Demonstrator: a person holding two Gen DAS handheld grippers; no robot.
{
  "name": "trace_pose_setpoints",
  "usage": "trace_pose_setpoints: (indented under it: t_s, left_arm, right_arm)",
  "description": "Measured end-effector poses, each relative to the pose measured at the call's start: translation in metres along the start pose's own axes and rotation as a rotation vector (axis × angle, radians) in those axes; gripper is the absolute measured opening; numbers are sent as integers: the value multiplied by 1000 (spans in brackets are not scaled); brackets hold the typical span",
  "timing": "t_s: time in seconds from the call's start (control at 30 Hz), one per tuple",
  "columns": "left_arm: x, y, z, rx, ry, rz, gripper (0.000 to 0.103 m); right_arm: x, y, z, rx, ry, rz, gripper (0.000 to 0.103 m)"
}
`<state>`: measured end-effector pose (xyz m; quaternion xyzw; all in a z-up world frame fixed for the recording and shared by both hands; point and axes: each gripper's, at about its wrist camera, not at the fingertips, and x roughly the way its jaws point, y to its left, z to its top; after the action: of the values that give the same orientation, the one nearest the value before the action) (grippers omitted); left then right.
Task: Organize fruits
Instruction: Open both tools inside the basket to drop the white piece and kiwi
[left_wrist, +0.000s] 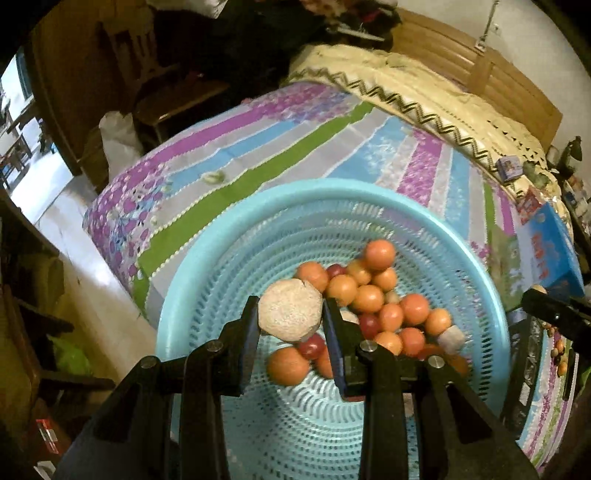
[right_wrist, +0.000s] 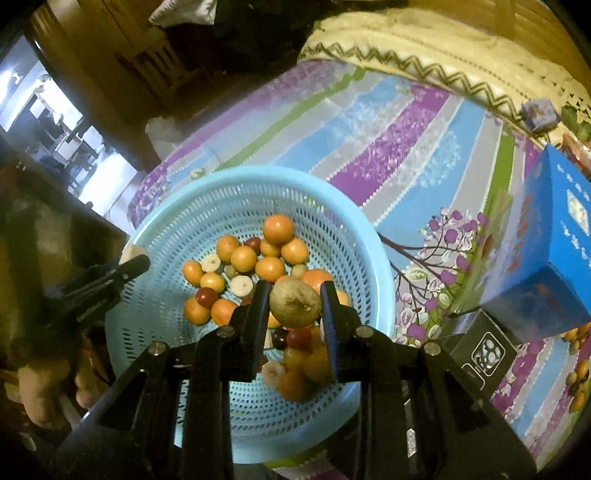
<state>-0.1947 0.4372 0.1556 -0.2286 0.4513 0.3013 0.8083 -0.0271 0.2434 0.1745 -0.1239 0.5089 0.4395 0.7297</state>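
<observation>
Both tongs are loaded over the blue basket (right_wrist: 373, 236): left gripper (left_wrist: 291, 314) clamps a pale rough fruit (left_wrist: 290, 310), right gripper (right_wrist: 294, 304) a greenish-brown fruit (right_wrist: 294, 303). Oranges (right_wrist: 271, 254) pile toward twelve o'clock. Each should lower close before easing apart, so nothing rolls.

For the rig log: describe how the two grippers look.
Both look alike. The left gripper and right gripper are black scissor-style linkages with silver pivot pins, ending in two flat fingers with blue inner pads. No cables, markings or sleeves are visible.
</observation>
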Motion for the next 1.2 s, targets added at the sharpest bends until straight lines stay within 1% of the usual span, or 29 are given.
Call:
trace_pose_setpoints:
  t_s: [0.13, 0.5, 0.83, 1.2]
  left_arm:
    - [8, 5, -2, -4, 20, 1, 34]
    - [21, -2, 1, 34, 53, 5, 34]
    - [27, -14, -1, 62, 67, 2, 34]
    - [30, -16, -2, 67, 70, 14, 34]
  right_arm:
    - [4, 3, 2, 0, 17, 1, 28]
    - [20, 9, 5, -16, 53, 2, 28]
    - [25, 11, 4, -21, 64, 5, 28]
    - [27, 10, 1, -21, 68, 20, 28]
